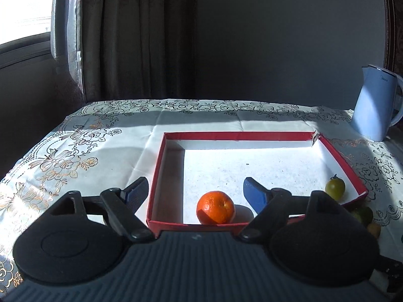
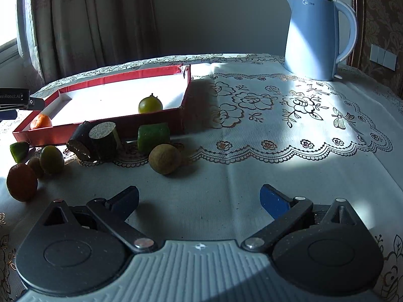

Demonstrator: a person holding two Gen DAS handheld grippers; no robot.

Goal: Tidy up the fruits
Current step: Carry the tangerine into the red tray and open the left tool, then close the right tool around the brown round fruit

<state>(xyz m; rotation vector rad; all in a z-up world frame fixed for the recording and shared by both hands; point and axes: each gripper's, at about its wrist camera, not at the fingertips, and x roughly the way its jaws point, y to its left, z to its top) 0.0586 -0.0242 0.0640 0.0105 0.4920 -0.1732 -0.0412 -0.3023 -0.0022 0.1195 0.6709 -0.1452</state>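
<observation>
Progress, left wrist view: the left hand-held gripper (image 1: 195,190) stands released, jaws spread wide with nothing pressed between the pads. An orange (image 1: 215,207) rests free inside the red tray (image 1: 236,136), against the near wall and between the two spread fingers without touching either. A green tomato (image 1: 335,188) lies in the same tray near its right wall. Judged from this, two fruits are already placed. More fruit shows dimly on the desk (image 1: 75,156) just outside the tray's near right corner, too shadowed to identify.

Progress, right wrist view: the right hand-held gripper (image 2: 199,200) is also released, jaws wide apart over bare cloth, holding nothing. Outside the tray, along its near wall, the following remain on the desk:
- a brown round fruit (image 2: 165,159), nearest to this gripper;
- a green cut piece (image 2: 153,134) and a dark cut piece (image 2: 97,139) just beside the tray wall;
- a green wedge (image 2: 19,151), a green round fruit (image 2: 52,159), a small brownish fruit (image 2: 35,167) and a dark orange fruit (image 2: 22,182), clustered at the left edge.

A blue kettle (image 2: 317,37) stands well apart and appears to play no part. Assessment: the task is at an early stage; about seven items are left to move.
</observation>
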